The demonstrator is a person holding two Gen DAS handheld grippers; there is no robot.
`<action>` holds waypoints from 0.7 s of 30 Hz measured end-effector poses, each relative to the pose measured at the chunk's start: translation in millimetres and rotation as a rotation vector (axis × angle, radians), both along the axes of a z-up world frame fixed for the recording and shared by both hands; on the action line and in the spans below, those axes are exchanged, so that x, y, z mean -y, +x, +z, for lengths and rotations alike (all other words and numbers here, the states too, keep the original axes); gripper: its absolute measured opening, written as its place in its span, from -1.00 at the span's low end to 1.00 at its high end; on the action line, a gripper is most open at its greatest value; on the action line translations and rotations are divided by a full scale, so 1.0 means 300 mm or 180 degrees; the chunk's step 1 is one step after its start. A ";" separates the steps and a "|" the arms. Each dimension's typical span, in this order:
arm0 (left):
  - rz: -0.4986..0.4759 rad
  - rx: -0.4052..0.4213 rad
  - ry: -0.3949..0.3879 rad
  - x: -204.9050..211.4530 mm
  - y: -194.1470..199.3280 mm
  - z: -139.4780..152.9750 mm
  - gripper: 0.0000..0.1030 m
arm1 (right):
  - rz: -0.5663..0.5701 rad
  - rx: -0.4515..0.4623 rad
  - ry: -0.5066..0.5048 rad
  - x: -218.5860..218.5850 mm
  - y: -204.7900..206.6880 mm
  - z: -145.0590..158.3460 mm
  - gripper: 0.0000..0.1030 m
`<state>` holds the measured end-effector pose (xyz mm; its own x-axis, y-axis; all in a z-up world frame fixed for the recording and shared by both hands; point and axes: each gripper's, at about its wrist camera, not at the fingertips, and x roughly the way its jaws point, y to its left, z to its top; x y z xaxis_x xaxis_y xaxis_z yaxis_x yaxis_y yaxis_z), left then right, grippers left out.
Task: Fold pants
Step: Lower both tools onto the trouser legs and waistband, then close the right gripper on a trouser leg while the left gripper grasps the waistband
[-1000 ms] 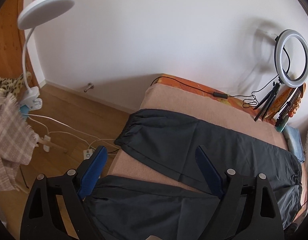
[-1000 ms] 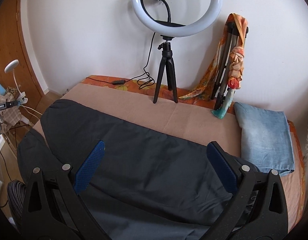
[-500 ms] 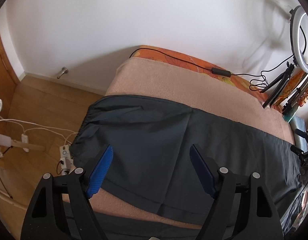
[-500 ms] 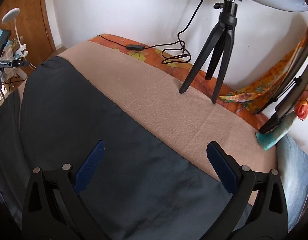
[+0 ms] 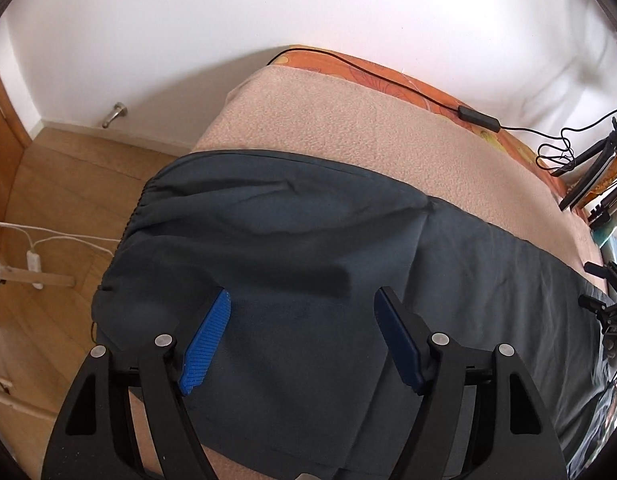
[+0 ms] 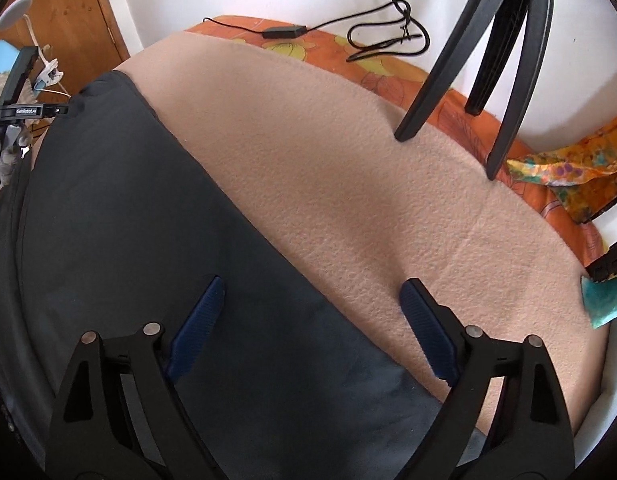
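Note:
Dark grey pants (image 5: 292, 240) lie spread flat on a beige blanket (image 5: 348, 120) on a bed. Their gathered elastic hem (image 5: 136, 216) is at the left end, over the bed's edge. My left gripper (image 5: 304, 300) is open and empty, close above the far leg near that hem. In the right wrist view the pants (image 6: 128, 220) fill the left half. My right gripper (image 6: 312, 292) is open and empty, straddling the far edge of the pants where cloth meets blanket (image 6: 348, 160).
A black tripod (image 6: 488, 60) stands on the bed's far side, with a black cable and adapter (image 5: 478, 116) on an orange sheet (image 6: 388, 64). A patterned scarf (image 6: 568, 172) lies at the right. Wooden floor (image 5: 56, 208) with white cables lies off the left end.
Both grippers have moved forward and lower toward the far pant leg. The ring light and lamp have left view. Both stay open.

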<state>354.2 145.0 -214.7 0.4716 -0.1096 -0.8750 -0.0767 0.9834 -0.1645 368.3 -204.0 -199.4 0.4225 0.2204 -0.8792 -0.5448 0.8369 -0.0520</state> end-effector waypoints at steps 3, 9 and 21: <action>0.0041 0.0010 -0.0065 -0.010 0.005 0.003 0.47 | -0.0008 0.0022 0.0065 -0.005 -0.028 0.016 -0.10; 0.0321 -0.0061 -0.0346 -0.065 0.040 0.021 0.47 | 0.0087 0.0031 -0.0024 -0.077 -0.135 0.045 -0.90; 0.0879 -0.0308 -0.0959 -0.136 0.160 0.028 0.51 | 0.0396 0.0493 -0.0135 -0.179 -0.581 0.170 -0.92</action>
<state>402.2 185.8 -206.4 0.4365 -0.2485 -0.8647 -0.3599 0.8327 -0.4209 194.0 -150.4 -148.3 0.5253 0.2435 -0.8153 -0.6266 0.7589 -0.1771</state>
